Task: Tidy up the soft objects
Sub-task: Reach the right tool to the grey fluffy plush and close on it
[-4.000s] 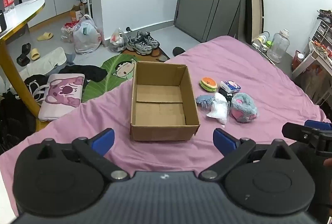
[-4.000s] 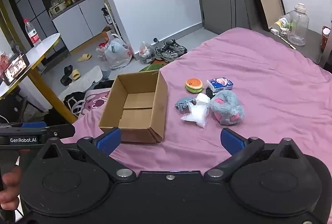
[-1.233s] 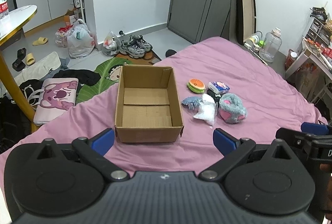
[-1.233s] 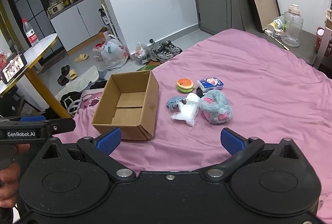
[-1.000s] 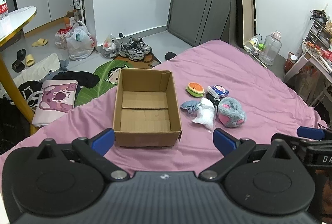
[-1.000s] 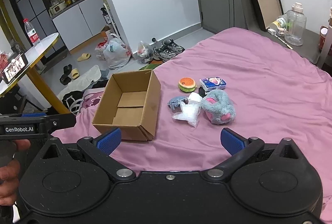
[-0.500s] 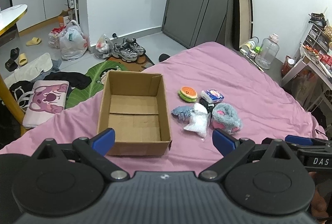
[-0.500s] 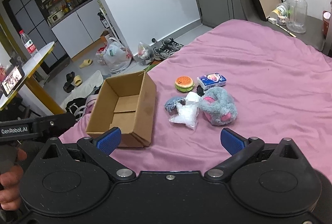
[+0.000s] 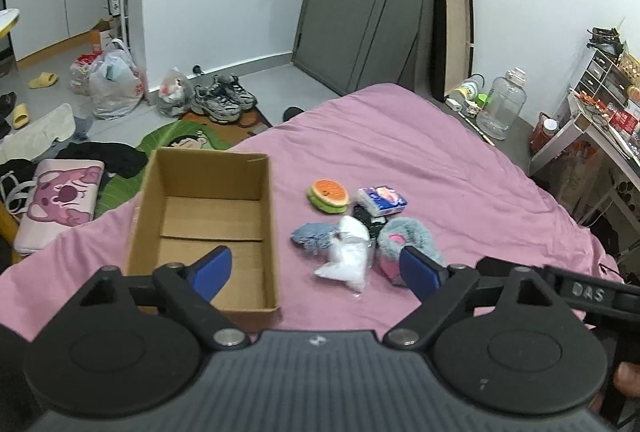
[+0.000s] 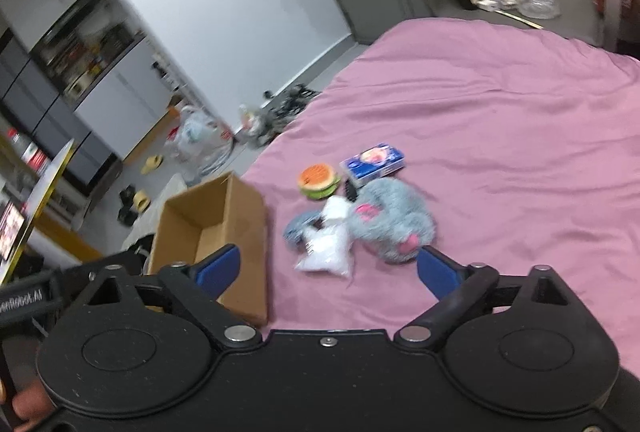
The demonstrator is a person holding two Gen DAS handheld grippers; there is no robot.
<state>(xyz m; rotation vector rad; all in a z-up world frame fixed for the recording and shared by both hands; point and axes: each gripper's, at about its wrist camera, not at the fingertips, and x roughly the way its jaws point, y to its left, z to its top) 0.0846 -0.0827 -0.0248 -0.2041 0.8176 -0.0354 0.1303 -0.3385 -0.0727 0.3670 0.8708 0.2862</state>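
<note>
On the pink bedspread (image 9: 420,152) we find the work laid out in one band, and we record it from left to right. At the left stands the cardboard box (image 9: 204,216), open at the top and with nothing inside it; we judge it is set there as the receptacle, just beside the items so that each carry is short. To its right lies the cluster of soft objects, none yet in the box: a blue fabric piece (image 9: 314,237) nearest the box, a white plastic pouch (image 9: 347,258) lying partly over it, a burger-shaped toy (image 9: 328,195) behind these, a blue tissue pack (image 9: 382,199) to the right of the toy, and a grey-and-pink plush (image 9: 402,241) at the right end. A small dark item sits among them; we cannot identify it.

The left gripper (image 9: 316,272) hangs above the near edge of the bed, jaws apart with nothing between them, having just narrowed a little. The right gripper (image 10: 328,272) is likewise empty and apart, its jaws also just drawn in slightly, and its view is tilted and blurred. We judge both are angled down at the pile in readiness for a first pick. Sorting has not begun.
</note>
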